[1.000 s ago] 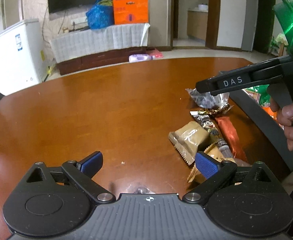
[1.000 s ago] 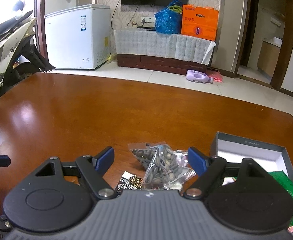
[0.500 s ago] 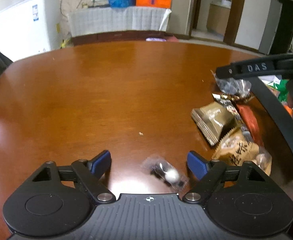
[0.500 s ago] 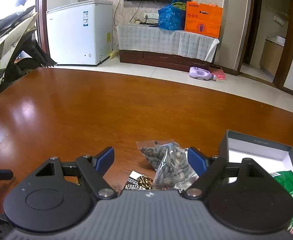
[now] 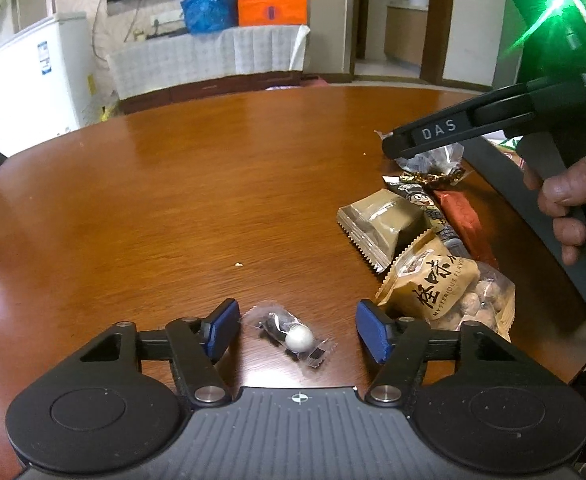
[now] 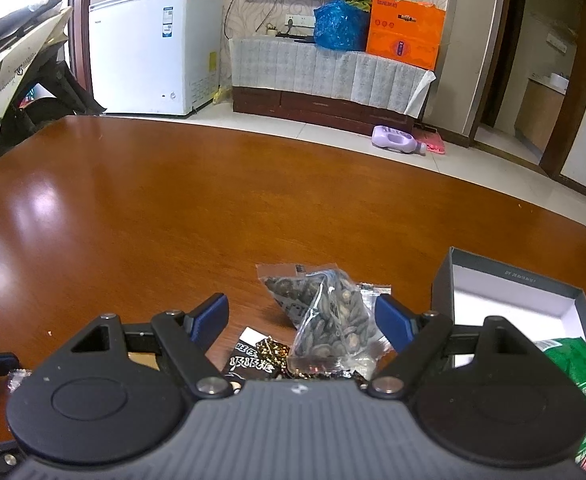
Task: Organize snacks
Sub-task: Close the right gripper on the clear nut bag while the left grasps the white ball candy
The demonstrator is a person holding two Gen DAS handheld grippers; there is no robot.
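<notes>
My left gripper point(image 5: 297, 330) points down at the brown table point(image 5: 173, 184), jaws closing, with a small clear-wrapped candy point(image 5: 291, 334) holding a white ball lying flat on the wood between the blue pads point(image 5: 223, 326); neither pad touches the wrapper, a gap showing on each side. Just ahead and to the right of that gripper sits the snack pile: a tan peanut bag point(image 5: 441, 284) nearest the right pad, a flat olive-brown packet point(image 5: 381, 224) with a serrated edge beyond it, a long dark stick pack point(image 5: 425, 208) with a cartoon face, and a red bar point(image 5: 463, 220) alongside it. Farther off, my right gripper point(image 6: 301, 316) shows from the side in the left wrist view, a hand point(image 5: 573, 196) wrapped round its grip. In its own view its jaws stand well apart, gripping nothing. A clear bag of dark seeds point(image 6: 325, 312) lies on the table between its pads, closer to the right pad, though I cannot tell whether that pad touches it. A black wrapper point(image 6: 253, 356) with gold print lies just below the seeds, partly under the gripper body. To the right of the right gripper stands an open grey box point(image 6: 509, 280) with a white inside, and a green packet point(image 6: 573, 376) lies at its near end.
</notes>
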